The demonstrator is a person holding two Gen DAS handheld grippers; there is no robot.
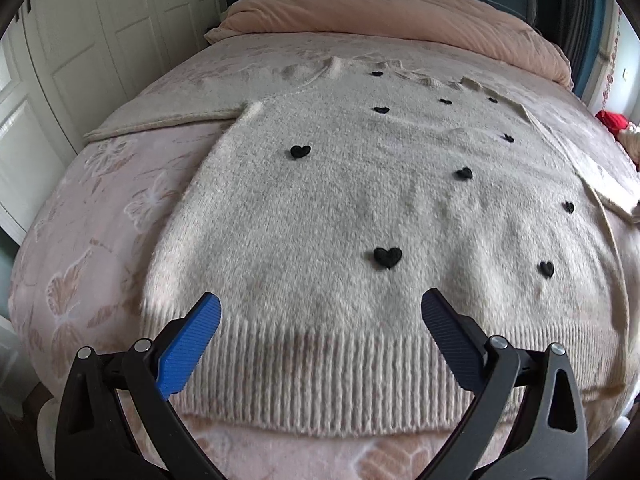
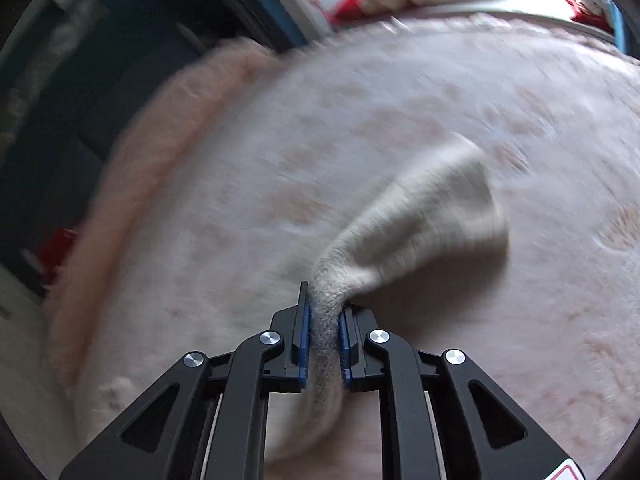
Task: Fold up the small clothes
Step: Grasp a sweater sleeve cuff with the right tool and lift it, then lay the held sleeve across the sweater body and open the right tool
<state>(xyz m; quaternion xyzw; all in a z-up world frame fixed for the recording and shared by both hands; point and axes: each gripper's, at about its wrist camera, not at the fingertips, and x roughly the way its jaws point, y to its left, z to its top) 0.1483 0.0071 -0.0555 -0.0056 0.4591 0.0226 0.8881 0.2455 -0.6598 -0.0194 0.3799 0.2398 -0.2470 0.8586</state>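
A cream fuzzy sweater (image 1: 352,208) with small black hearts lies flat on the bed, its ribbed hem nearest me. Its left sleeve (image 1: 168,118) stretches out to the left. My left gripper (image 1: 320,312) is open and empty, its blue fingers hovering over the hem. In the right wrist view my right gripper (image 2: 323,312) is shut on a bunched piece of the sweater's right sleeve (image 2: 432,216), which is lifted off the bed; the cuff end hangs beyond the fingers. That view is blurred by motion.
The pink patterned bedspread (image 1: 92,216) covers the bed. A folded peach duvet (image 1: 380,12) lies along the far end. White wardrobe doors (image 1: 72,40) stand to the left. Red and cream items (image 1: 612,124) sit at the right edge.
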